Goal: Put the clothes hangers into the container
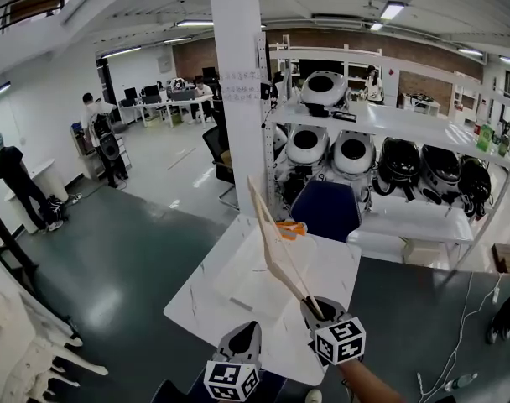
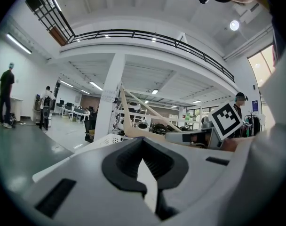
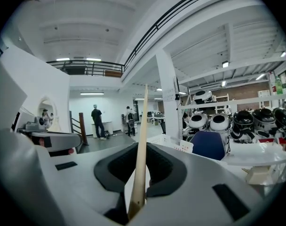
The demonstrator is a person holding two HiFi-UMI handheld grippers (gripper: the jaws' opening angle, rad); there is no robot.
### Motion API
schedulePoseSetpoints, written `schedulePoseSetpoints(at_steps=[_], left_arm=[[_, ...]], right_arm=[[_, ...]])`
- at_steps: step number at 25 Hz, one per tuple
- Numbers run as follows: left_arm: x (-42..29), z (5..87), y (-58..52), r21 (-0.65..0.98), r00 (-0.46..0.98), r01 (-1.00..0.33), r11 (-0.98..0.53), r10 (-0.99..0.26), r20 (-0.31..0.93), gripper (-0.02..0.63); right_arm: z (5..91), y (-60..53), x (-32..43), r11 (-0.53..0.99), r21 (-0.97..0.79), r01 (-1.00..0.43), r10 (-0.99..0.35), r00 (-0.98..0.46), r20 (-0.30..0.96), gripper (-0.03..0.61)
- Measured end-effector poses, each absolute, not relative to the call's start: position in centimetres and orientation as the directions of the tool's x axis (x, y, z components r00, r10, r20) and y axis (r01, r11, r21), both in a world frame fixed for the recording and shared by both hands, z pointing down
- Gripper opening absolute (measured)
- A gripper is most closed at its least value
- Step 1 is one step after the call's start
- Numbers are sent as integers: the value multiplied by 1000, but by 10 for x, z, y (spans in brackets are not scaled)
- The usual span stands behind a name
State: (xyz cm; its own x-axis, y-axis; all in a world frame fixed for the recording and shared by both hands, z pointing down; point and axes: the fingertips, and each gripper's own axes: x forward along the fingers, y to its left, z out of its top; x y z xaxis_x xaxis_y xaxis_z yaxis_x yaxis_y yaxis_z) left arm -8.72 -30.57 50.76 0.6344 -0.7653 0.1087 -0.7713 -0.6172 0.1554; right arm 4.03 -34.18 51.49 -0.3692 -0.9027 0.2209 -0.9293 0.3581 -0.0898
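A white table (image 1: 206,302) stands below the person, with a blue chair (image 1: 326,210) at its far side. On the table sits the container (image 3: 178,145), a white basket with perforated walls.

The clothes hanger (image 1: 276,246) is up in the air over the table and the container, not in it. It is made of pale, unpainted wood, flat and thin. In the head view it rises from the right gripper and leans away to the left. The left gripper view shows a curved shoulder piece and a thinner straight bar running from its top, so the two form a narrow triangle. Seen edge-on in the right gripper view, it is a slim tapering strip standing almost upright. Its hook cannot be made out.

The right gripper (image 3: 136,197) has its jaws clamped on the lower end of the hanger, with the wood pinched between the pads. The left gripper (image 2: 150,182) hangs low beside it at the near edge of the table. Its jaws are only a narrow slit apart, with nothing between them.

A small orange object (image 1: 290,227) lies at the far edge of the table.
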Motion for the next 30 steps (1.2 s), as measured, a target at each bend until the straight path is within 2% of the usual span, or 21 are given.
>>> schedulePoseSetpoints(at_steps=[30], left_arm=[[-73,511,-343,132,564,-825,-550,-816,126,5]], right_arm=[[588,-407,34,447,-65,-892,-803,-432,410,60]])
